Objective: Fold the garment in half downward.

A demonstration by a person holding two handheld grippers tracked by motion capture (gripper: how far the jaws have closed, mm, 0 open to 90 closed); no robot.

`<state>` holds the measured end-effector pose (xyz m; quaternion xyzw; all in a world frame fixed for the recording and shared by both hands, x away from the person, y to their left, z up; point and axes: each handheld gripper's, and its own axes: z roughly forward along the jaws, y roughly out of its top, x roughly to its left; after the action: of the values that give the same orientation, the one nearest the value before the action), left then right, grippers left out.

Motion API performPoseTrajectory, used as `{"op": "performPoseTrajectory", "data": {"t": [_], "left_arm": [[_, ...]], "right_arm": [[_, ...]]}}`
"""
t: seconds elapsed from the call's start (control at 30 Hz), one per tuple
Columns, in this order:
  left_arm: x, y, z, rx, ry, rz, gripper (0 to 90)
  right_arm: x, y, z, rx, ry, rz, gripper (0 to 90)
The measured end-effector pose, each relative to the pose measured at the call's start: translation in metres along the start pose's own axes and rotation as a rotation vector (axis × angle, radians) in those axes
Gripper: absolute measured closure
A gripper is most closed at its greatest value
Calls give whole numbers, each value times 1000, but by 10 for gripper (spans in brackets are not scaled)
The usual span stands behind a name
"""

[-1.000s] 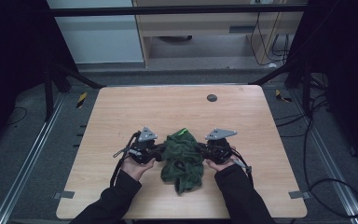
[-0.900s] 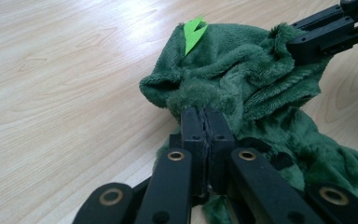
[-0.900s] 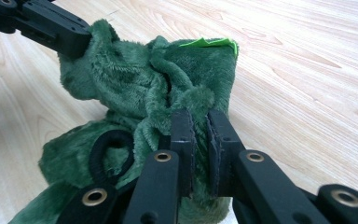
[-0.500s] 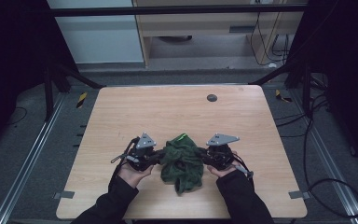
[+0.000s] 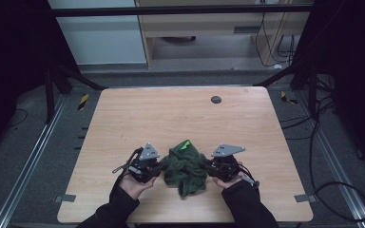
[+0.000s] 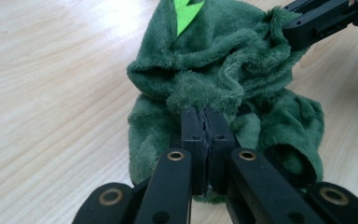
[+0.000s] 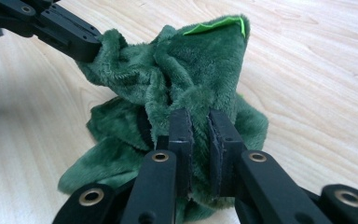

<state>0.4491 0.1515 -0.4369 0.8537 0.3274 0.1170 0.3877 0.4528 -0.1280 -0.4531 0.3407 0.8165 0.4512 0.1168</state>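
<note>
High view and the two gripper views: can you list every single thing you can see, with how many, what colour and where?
fuzzy cloth: one, dark green with a bright green patch, bunched up on the near middle of the table, between the two tools
table: one, light wood, in the middle of the high view
round disc: one, dark, on the table near its far edge
tape strips: two, yellow and black, on the floor beside the far corners of the table
cabinet: one, pale wood, behind the table
cables: several, black, on the floor at the right
left tool: one, black, jaws pinched on the cloth
right tool: one, black, jaws pinched on a fold of the cloth
hands: two, in dark sleeves, at the near edge
</note>
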Motion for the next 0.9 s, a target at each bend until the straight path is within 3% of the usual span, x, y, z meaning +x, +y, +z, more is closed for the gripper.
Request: {"op": "performPoseTrajectory", "data": {"t": [0.6, 0.9], "left_arm": [[-10, -18, 5, 54, -15, -6, 887], [-13, -23, 9, 86, -22, -5, 887]], "right_arm": [[10, -21, -3, 54, 40, 39, 815], [12, -29, 2, 94, 48, 34, 799]]}}
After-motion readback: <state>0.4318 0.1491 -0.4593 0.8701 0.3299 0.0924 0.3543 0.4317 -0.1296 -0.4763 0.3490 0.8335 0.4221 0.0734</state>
